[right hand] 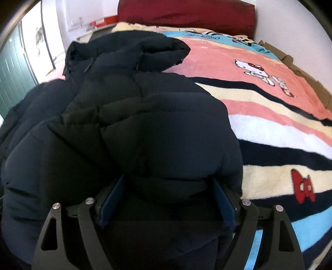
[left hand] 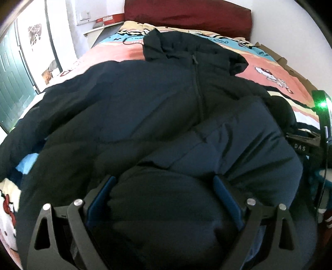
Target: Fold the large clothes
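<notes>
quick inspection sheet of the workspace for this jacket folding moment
surface: bed with striped cartoon blanket.
job's things: dark puffer jacket lies front up, zip closed, one side folded over.
clutter: cardboard along the far bed edge.
grippers: left gripper and right gripper each stand wide with jacket bulk between the pads; grip unclear.
cables: thin dark cord on the blanket near the collar.
surroundings: red headboard, green door.

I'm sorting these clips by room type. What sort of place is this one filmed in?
Most likely a bedroom in a home. A dark puffer jacket lies spread on a bed covered by a cartoon-cat blanket, with a dark red headboard or cushion against the white wall and a green door to the side.
</notes>
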Demonstrator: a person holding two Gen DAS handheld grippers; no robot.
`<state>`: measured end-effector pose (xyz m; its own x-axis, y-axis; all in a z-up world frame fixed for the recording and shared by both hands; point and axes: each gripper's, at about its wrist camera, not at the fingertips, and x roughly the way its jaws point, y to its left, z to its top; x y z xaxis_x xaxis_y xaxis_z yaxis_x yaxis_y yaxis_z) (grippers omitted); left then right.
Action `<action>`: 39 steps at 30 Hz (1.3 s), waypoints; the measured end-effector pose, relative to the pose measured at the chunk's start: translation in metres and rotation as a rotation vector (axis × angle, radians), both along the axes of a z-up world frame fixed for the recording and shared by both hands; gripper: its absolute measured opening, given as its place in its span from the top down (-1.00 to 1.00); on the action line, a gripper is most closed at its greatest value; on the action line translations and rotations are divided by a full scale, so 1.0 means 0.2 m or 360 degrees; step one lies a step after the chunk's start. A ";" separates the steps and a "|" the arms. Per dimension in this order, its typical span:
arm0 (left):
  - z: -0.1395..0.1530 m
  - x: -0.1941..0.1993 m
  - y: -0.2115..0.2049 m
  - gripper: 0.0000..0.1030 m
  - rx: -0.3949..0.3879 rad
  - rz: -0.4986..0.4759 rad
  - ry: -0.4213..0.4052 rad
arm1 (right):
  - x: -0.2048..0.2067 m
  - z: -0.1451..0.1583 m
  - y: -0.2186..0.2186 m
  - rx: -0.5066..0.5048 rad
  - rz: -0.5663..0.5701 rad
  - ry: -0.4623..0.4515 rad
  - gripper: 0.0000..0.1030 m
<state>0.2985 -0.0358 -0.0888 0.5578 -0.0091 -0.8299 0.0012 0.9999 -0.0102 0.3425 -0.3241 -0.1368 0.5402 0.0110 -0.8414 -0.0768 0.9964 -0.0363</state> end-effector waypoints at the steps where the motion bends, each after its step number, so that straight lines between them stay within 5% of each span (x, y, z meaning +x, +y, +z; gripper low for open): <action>1: 0.03 -0.02 0.01 -0.83 -0.0011 0.0008 -0.0028 | -0.01 0.02 0.01 -0.0033 -0.0013 0.0002 -0.55; 5: 0.17 -0.09 0.07 -0.83 0.0009 0.0030 -0.0164 | -0.09 0.19 0.04 0.0047 -0.0006 -0.0094 -0.46; 10: 0.16 -0.08 0.10 -0.83 0.0047 0.0042 -0.0144 | -0.15 0.33 0.21 0.0145 0.0190 -0.0189 -0.54; 18: 0.00 -0.05 0.13 -0.84 -0.0009 0.0045 -0.0063 | -0.14 0.11 0.36 0.0148 0.0274 -0.0008 -0.78; 28: -0.07 -0.03 0.15 -0.84 -0.0072 0.0046 0.0005 | -0.13 -0.01 0.38 0.0060 0.0261 0.0044 -0.80; 39: 0.27 -0.34 0.23 -0.83 -0.0013 0.0101 -0.0209 | -0.45 0.34 0.30 0.0092 0.0113 -0.0088 -0.80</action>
